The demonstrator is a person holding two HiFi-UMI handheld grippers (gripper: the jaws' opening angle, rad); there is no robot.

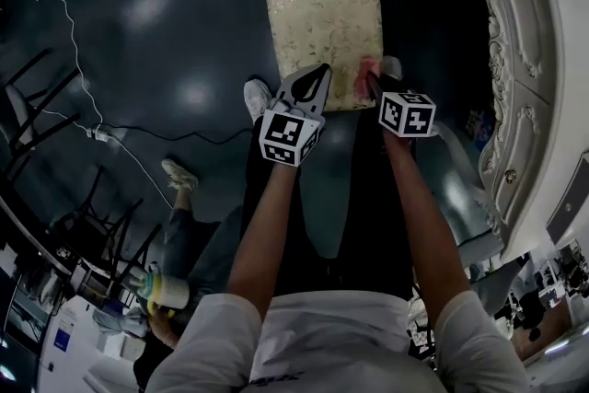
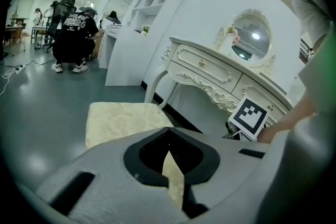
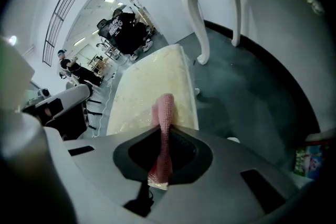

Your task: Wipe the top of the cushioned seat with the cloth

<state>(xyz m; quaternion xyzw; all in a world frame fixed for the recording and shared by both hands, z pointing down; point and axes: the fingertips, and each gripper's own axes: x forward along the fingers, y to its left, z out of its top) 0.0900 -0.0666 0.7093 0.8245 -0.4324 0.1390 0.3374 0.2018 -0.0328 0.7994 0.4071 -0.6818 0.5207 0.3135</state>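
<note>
Item record, as I read it from the feeds.

Hidden or unclear:
- The cloth [image 3: 164,107] is mostly swallowed by the jaws. Only a narrow pink fold shows, and I cannot see its full shape.
- In the head view the cloth [image 1: 365,78] lies over the seat's near right corner. I cannot tell whether it presses on the cover.
- The legs of the cushioned seat [image 1: 322,18] are out of sight beneath it.
- The dressing table [image 2: 220,81] is cut off at the frame edge in every view.
- A crouching person [image 2: 73,34] in black is far off, and the detail is too small to read.

Counts:
- Cushioned seat: one, cream and patterned, standing on the dark floor [image 1: 166,23] beside the dressing table.
- Cloth: one, pink.
- Grippers: two. The right gripper [image 3: 164,131] is clenched on the cloth. The left gripper [image 2: 169,136] has its jaw tips closed together with nothing between them, hovering at the seat's near edge [image 2: 121,120].
- Marker cubes: two, one per gripper [image 1: 290,135].
- Mirror [image 2: 251,36]: one, oval, on the dressing table.
- Floor cable [image 1: 74,41]: one, white.
</note>
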